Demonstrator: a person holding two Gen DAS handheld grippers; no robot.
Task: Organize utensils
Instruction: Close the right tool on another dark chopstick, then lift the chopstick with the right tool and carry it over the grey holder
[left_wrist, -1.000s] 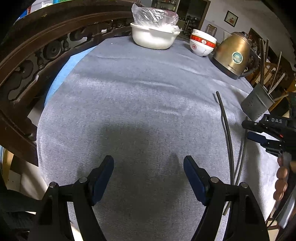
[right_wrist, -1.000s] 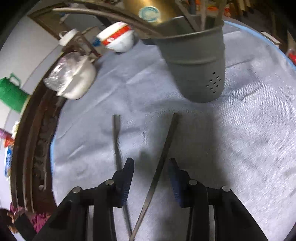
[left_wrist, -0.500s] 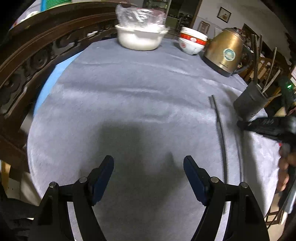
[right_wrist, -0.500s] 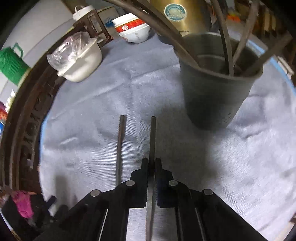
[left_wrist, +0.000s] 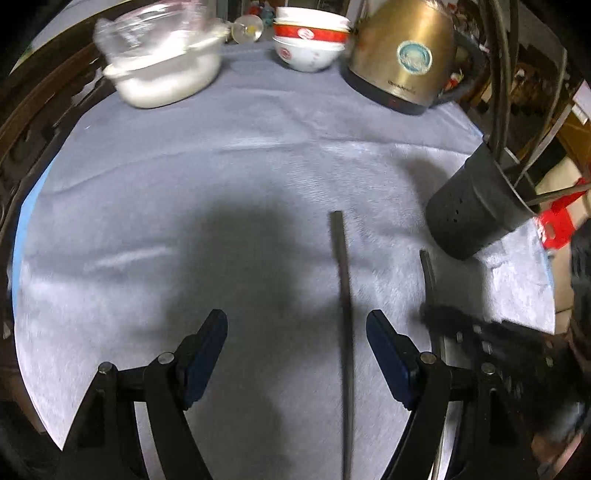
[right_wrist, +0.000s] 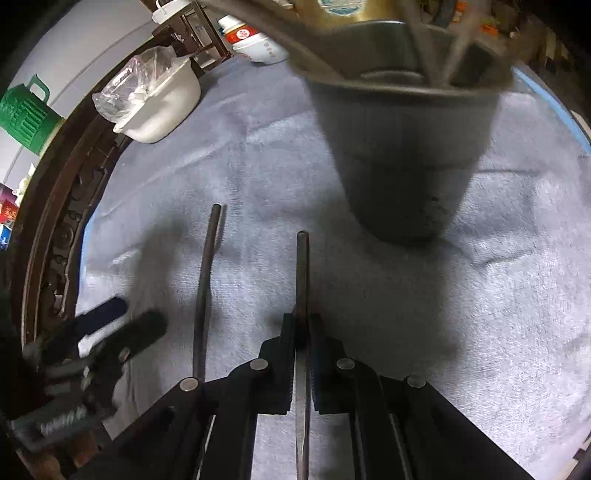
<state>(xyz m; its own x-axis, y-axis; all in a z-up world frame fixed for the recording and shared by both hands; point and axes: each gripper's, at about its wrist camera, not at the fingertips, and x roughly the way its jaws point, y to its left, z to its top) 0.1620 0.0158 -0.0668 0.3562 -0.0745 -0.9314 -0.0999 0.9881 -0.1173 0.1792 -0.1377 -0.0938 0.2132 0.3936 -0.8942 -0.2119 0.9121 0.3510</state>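
Dark metal, the chopstick sits clamped in the right gripper at lower centre, its tip just short of the grey utensil holder (already bristling with utensils). A second chopstick lies on the grey tablecloth between the fingers of the wide-open left gripper.
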